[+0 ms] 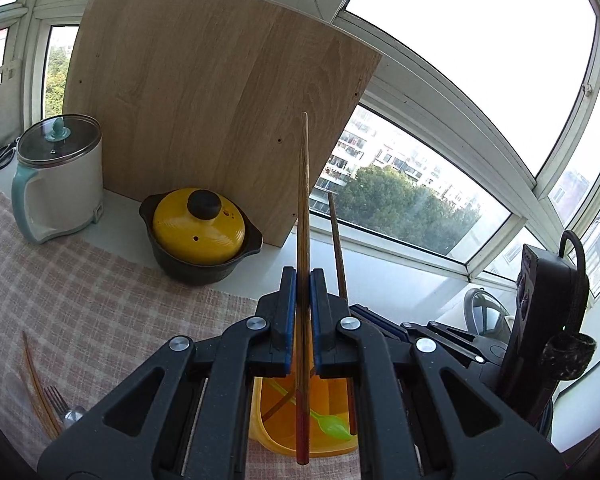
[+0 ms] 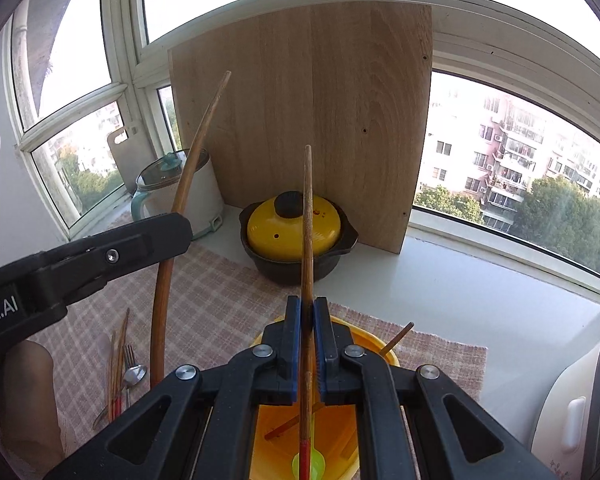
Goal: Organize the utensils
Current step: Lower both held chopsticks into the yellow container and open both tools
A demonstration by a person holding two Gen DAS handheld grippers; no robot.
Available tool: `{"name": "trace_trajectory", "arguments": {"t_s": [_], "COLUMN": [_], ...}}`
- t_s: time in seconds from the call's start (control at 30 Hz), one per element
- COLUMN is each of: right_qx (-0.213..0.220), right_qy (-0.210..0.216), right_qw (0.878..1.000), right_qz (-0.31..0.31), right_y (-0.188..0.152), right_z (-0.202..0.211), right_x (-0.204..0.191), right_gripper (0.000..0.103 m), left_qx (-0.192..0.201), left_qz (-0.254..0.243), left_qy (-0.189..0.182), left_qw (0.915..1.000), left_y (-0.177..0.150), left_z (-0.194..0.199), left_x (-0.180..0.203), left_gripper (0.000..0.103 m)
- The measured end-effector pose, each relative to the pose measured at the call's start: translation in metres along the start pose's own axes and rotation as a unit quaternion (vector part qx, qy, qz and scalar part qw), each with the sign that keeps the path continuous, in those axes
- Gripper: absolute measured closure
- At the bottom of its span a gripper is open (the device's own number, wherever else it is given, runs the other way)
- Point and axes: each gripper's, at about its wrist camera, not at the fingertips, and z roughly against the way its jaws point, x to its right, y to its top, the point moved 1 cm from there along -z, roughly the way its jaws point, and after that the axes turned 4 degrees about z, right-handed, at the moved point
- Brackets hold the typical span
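Two grippers, one chopstick each, held over the orange utensil holder.

The left gripper [image 1: 303,280] is clamped on a wooden chopstick [image 1: 302,208], its red end over the orange holder [image 1: 324,396]. The right gripper [image 2: 308,312] pinches a second chopstick [image 2: 307,220] above the same holder, where a green spoon [image 2: 296,464] lies. Spare cutlery [image 2: 126,372] lies on the checked mat [image 2: 220,292].

Both grippers are matte black plastic linkages with triangular cut-outs and round silver screws. The left gripper [image 1: 303,304] and right gripper [image 2: 307,320] have blue finger pads. White lettering marks the left one's side.
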Motion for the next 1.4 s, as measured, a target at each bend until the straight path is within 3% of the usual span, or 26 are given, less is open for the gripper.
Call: {"name": "trace_trajectory", "arguments": {"t_s": [0.27, 0.63, 1.4], "right_qx": [-0.009, -0.003, -0.008], "right_qy": [0.024, 0.019, 0.012], "right_qw": [0.999, 0.999, 0.999], "right_qz": [-0.031, -0.033, -0.031], "right_y": [-0.001, -0.007, -0.028], "right_z": [-0.017, -0.029, -0.025], "right_x": [0.022, 0.034, 0.032], "right_gripper": [0.100, 0.100, 0.100], "left_qx": [-0.005, -0.004, -0.025], "left_qz": [0.010, 0.000, -0.026], "left_qy": [0.001, 0.028, 0.037], "left_qw": [0.9999, 0.9996, 0.9987], "left_y": [-0.006, -0.026, -0.043], "left_z": [-0.018, -0.032, -0.015], "left_x": [0.002, 0.006, 0.004], "left_gripper": [0.099, 0.099, 0.099]}}
